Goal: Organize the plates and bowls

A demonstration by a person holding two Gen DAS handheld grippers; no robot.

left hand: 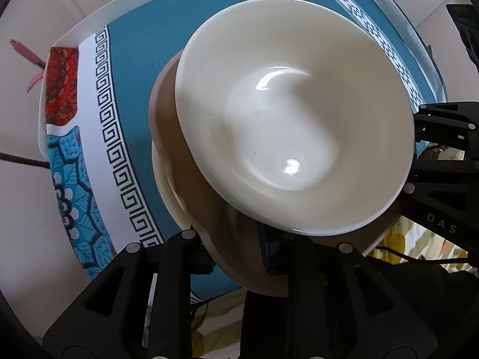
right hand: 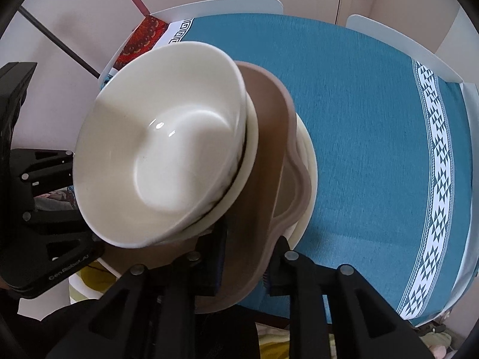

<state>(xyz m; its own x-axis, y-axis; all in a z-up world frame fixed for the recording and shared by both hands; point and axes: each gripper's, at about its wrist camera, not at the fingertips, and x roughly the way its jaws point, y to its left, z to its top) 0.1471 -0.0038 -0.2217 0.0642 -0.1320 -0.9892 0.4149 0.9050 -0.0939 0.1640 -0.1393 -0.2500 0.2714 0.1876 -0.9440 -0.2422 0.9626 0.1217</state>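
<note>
Where stack sits above teal cloth: white bowl (left hand: pixel 293 119) on top, nested on second cream rim, both on tan plate (left hand: pixel 167 113), cream plate (left hand: pixel 167 185) beneath. Whole stack tilted, held over table. Left gripper (left hand: pixel 236 254) clamped on tan plate near edge, one finger each side. Right gripper (right hand: pixel 248 266) likewise clamped on tan plate rim (right hand: pixel 269 137) from opposite side. Tablecloth (left hand: pixel 134 59) teal, Greek-key border; white table edge (right hand: pixel 239 3) beyond.

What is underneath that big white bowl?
The white bowl sits nested in a second cream bowl, on a brown plate gripped by both grippers. A cream plate peeks out beneath. Anything lower is covered.
</note>
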